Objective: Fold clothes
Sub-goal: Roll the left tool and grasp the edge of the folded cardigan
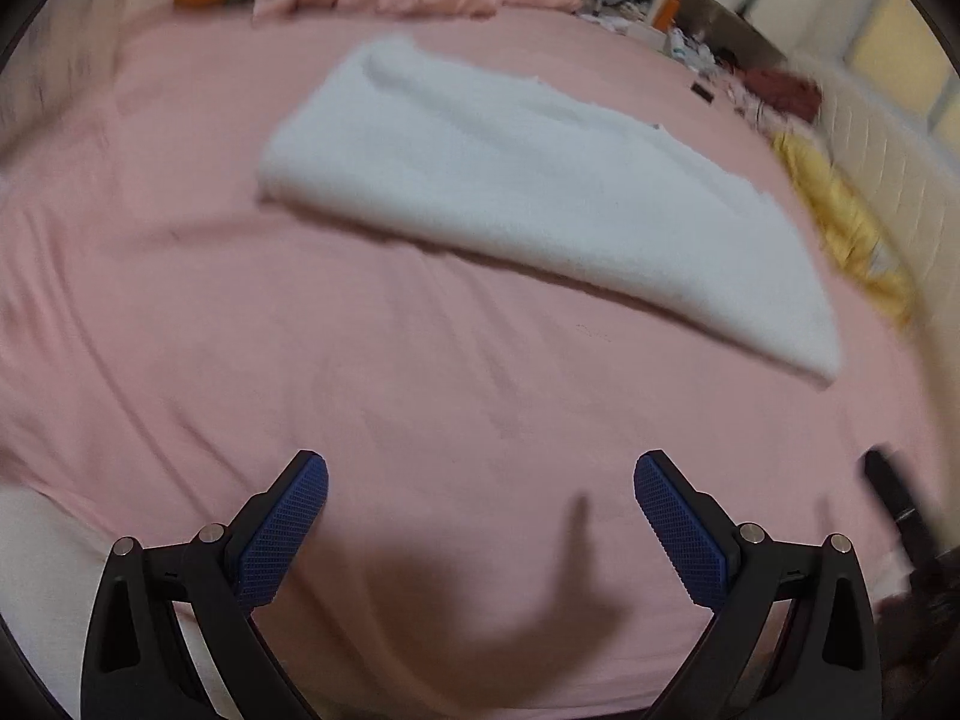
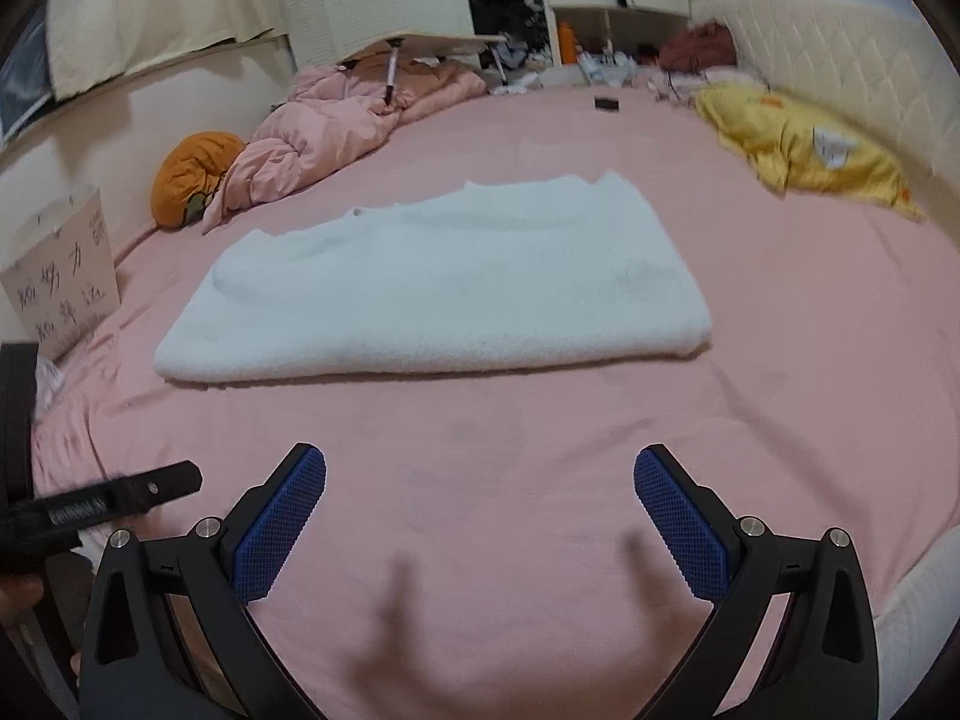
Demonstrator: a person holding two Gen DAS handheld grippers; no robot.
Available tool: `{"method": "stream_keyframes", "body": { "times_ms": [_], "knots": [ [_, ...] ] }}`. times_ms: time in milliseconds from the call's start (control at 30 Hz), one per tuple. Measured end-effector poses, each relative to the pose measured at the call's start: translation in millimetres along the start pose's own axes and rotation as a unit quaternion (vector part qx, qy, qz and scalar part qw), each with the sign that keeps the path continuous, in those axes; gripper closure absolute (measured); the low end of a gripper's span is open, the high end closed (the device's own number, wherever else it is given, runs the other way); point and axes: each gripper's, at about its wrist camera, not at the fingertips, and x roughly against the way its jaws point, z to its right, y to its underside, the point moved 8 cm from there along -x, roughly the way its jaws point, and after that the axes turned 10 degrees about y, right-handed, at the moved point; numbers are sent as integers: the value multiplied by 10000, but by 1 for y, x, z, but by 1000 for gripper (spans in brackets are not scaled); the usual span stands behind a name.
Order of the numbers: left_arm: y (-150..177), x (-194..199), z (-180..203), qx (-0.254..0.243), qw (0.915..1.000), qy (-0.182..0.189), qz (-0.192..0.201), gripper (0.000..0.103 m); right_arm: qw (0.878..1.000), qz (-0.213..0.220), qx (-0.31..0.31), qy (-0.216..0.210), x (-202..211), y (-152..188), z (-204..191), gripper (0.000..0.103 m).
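A pink bed (image 2: 780,360) carries a folded white towel (image 2: 438,288), its long axis running left to right ahead of both grippers. The right gripper (image 2: 480,510) faces it squarely and looks nearer; the left gripper (image 1: 480,516) sees it up and to the right. Both jaws stand wide open, holding nothing.

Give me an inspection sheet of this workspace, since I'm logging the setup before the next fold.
Surface: pink bed sheet, lightly wrinkled, bare in front of both grippers.
Job's things: white garment lying flat, already folded over into a rough rectangle, apart from both grippers.
Clutter: crumpled pink quilt, orange cushion, yellow cloth, small dark object, handwritten card.
Grippers: left hand-held gripper open, empty; right hand-held gripper open, empty; both above bare sheet.
Cables: nothing seen.
Surroundings: padded cream headboard, shelves with small items, too blurred to identify.
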Motion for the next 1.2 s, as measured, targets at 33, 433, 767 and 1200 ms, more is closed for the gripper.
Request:
{"method": "stream_keyframes", "body": {
  "times_ms": [33,433,767,1200],
  "knots": [
    [-3,-2,-4,289,9992,285,-5,0,9999,-58,-75,-39,-3,0,1,1],
    [-88,-39,-56,3038,9292,1971,736,1,9946,-477,-842,-379,-26,-6,19,0],
    [-147,-75,-56,2928,9393,1573,848,0,9893,-767,-1142,-492,-42,-4,20,0],
    [-127,-81,-83,2787,9419,1362,1289,75,9890,-952,-1016,-500,-52,6,12,0]
  ]
}}
